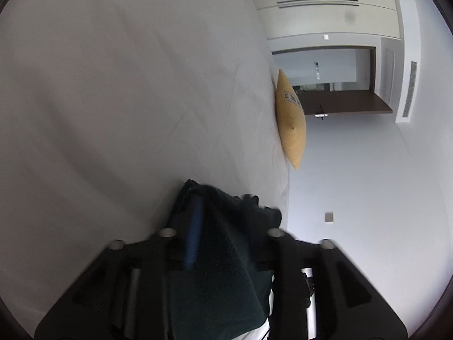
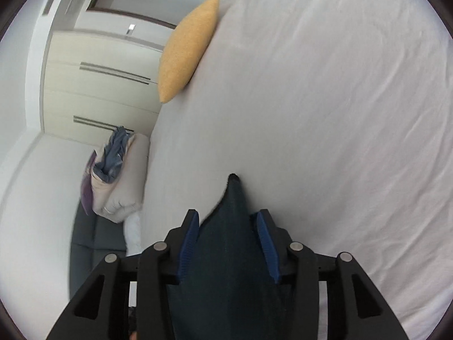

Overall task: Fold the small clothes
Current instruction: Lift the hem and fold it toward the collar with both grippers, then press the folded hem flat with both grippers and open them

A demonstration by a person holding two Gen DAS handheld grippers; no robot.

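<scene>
A dark green small garment (image 1: 226, 240) hangs between the jaws of my left gripper (image 1: 223, 215), draped over the right finger; one blue pad (image 1: 194, 235) shows. The left gripper is shut on it, held above the white bed sheet (image 1: 127, 85). In the right wrist view the same dark garment (image 2: 232, 249) rises in a peak between the blue pads (image 2: 266, 243) of my right gripper (image 2: 228, 223), which is shut on it above the bed sheet (image 2: 325, 113). The rest of the garment is hidden below both grippers.
A yellow cushion (image 1: 291, 121) lies at the bed's edge; it also shows in the right wrist view (image 2: 188, 48). A pile of bedding and clothes (image 2: 116, 170) sits on a grey seat (image 2: 93, 243) beside the bed. White wardrobes (image 2: 99, 85) and a doorway (image 1: 325, 68) stand beyond.
</scene>
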